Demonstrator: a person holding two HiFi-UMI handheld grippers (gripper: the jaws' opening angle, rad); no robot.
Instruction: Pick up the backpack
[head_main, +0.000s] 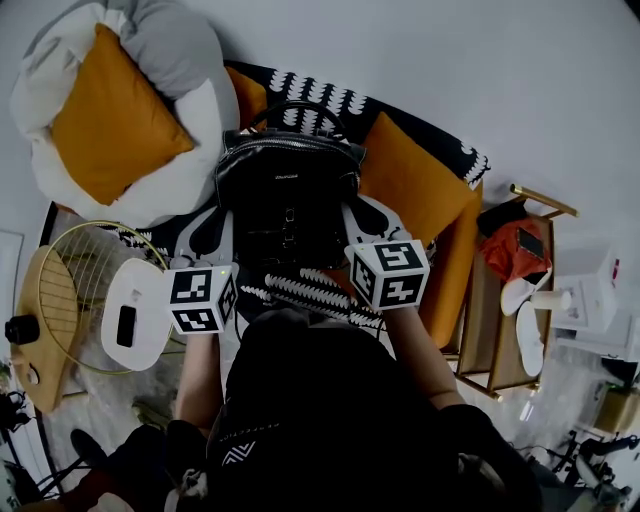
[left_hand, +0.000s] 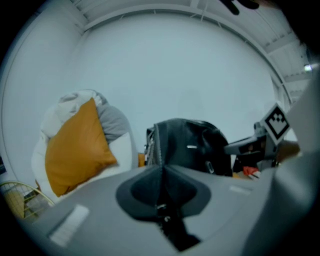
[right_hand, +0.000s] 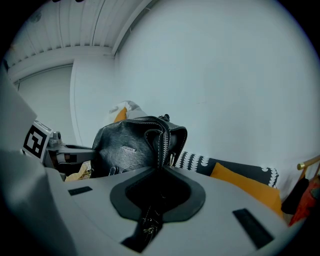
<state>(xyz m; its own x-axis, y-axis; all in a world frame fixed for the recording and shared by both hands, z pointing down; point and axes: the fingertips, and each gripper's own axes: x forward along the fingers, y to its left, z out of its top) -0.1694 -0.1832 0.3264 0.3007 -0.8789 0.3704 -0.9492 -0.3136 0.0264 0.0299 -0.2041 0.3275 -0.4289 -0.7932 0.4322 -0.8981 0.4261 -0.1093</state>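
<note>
1. Nearest you, the left gripper (left_hand: 162, 169) is clenched. Its pads pinch a black stitched band of the backpack (left_hand: 189, 146), and a small metal fitting shows in the slot just behind them.
2. The right gripper (right_hand: 161, 169) matches it, jaws nipped tight on a black edge that runs up into the zip line of the bag.
3. From above, your two grippers flank the backpack on its left and right sides. It stands upright between them with its top handle (head_main: 300, 108) arched on the far side.
4. As for the step, I'd say both grasps are made and the lift itself is what's in hand. The next move calls for raising both hands together and level. These are thin pinches on soft leather, so an uneven pull could tip the bag or let a band slide out.
5. Further off, an orange seat cushion (head_main: 415, 180) and a black-and-white patterned throw (head_main: 330, 98) lie behind the bag. A white armchair (head_main: 195, 150) with a second cushion is well apart at far left.
6. As for what's hidden, the marker cubes and your own torso cover the bag's base. You can't tell whether it rests on the seat or hangs clear. Whether each pinched band is a shoulder strap or a side seam is also hard to make out.
</note>
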